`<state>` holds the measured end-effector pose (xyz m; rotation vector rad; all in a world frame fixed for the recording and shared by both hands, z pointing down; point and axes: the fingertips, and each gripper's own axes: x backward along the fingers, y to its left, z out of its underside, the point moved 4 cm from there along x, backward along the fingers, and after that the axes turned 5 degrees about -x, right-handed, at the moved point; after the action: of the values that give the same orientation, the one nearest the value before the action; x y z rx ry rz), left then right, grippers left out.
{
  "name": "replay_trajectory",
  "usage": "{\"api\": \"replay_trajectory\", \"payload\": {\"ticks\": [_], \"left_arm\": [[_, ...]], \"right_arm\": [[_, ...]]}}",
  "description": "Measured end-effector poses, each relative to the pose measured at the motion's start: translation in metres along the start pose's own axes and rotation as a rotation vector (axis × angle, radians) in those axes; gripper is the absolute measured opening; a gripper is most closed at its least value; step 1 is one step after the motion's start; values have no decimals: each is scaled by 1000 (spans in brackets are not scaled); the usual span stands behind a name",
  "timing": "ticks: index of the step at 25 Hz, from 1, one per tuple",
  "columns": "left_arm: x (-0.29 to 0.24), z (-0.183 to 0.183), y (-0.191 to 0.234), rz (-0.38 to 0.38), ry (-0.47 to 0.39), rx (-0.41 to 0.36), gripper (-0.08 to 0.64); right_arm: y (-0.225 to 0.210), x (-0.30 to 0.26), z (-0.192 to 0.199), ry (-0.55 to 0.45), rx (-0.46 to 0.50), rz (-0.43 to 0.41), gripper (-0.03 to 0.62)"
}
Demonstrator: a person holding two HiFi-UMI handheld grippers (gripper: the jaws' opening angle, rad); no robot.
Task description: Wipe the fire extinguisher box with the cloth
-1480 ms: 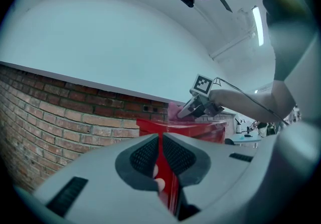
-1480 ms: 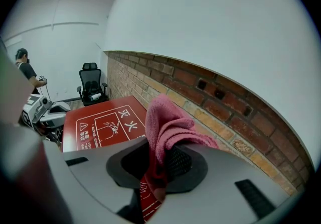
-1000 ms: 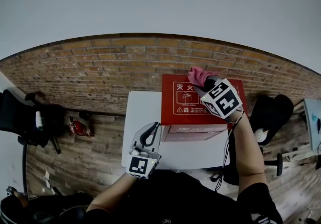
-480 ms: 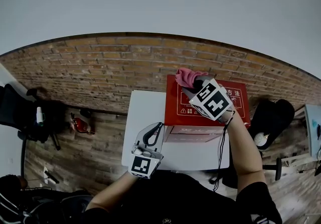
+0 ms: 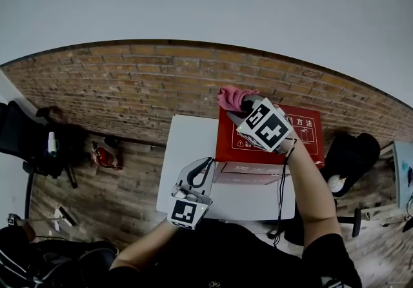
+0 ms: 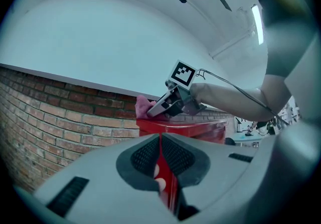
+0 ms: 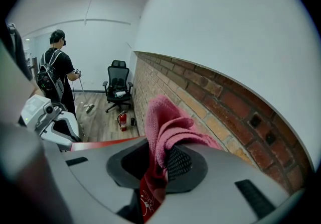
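Observation:
The red fire extinguisher box [image 5: 284, 144] stands on a white table [image 5: 184, 144] against the brick wall. At the box's back left corner my right gripper [image 5: 240, 107] is shut on a pink cloth [image 5: 228, 95], which lies on the box top. In the right gripper view the cloth [image 7: 163, 120] bunches up between the jaws over the red top [image 7: 100, 143]. My left gripper [image 5: 199, 170] hovers over the table left of the box front, its jaws shut and holding nothing. The left gripper view shows the box [image 6: 200, 130], the cloth [image 6: 143, 105] and the right gripper [image 6: 156, 111] above it.
The brick wall [image 5: 129, 86] runs right behind the box. On the wooden floor to the left are a small red extinguisher [image 5: 103, 161] and a black chair [image 5: 26, 144]; another black chair [image 5: 352, 151] is at right. A person [image 7: 57, 75] stands far back in the room.
My right gripper has slid the pink cloth leftward along the back of the box top, from near the middle to the back left corner. The left gripper has hardly moved.

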<state>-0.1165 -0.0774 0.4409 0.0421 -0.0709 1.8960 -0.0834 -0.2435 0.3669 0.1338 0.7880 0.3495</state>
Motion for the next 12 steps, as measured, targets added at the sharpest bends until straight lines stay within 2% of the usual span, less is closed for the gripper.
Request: {"api": "replay_trajectory", "payload": {"ticks": [12], "left_arm": [[0,0,0,-13,-14,10,41]], "right_arm": [[6,-8,-10,-8,38,-31,74]]}}
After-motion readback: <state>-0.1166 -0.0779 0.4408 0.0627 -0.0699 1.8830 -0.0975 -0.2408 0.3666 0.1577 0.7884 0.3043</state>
